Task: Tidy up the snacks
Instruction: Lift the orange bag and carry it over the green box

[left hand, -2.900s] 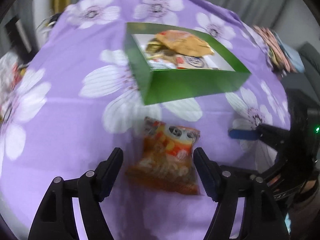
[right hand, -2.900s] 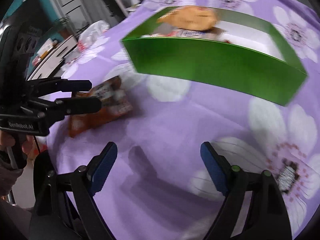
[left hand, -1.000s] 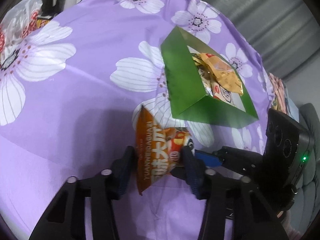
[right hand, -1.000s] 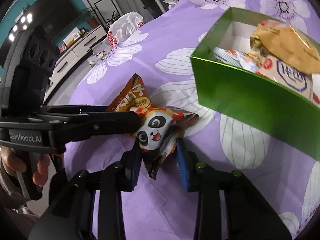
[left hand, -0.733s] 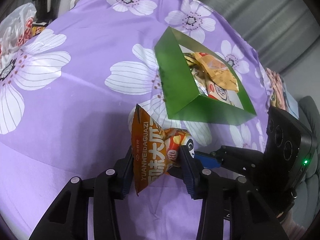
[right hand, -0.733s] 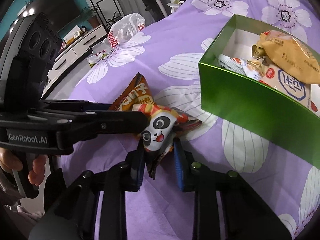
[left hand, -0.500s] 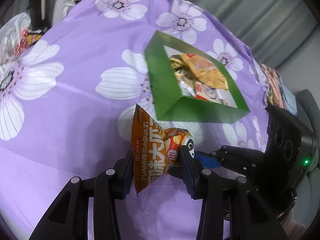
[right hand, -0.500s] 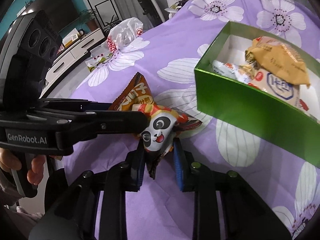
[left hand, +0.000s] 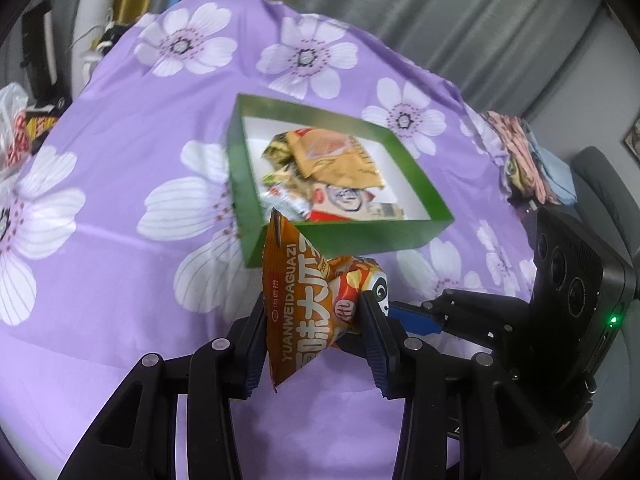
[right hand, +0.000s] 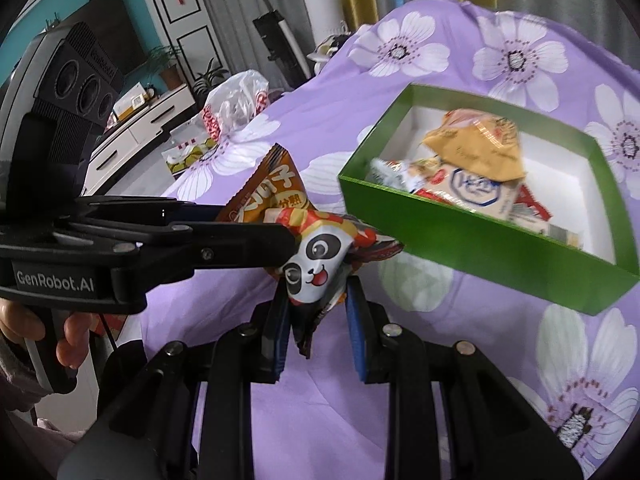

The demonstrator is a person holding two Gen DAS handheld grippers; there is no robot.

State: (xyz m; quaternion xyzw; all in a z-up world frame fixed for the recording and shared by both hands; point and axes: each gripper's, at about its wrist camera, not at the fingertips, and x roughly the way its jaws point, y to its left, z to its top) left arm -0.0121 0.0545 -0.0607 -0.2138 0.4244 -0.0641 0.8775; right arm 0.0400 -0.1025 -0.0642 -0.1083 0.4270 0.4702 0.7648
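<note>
Gripping one orange snack bag (left hand: 304, 304), both tools (panda face (right hand: 316, 264) apparently right-view only).

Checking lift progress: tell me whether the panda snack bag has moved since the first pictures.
Yes. The panda snack bag lay flat on the cloth; now it's lifted toward the green box.

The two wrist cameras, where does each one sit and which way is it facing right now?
Left wrist: on the left gripper, looking along its fingers at the snack packet and green box; the right gripper enters from the right.
Right wrist: on the right gripper, facing the packet and box; the left gripper and hand show.
Shared: packet, box, purple floral cloth.
</note>
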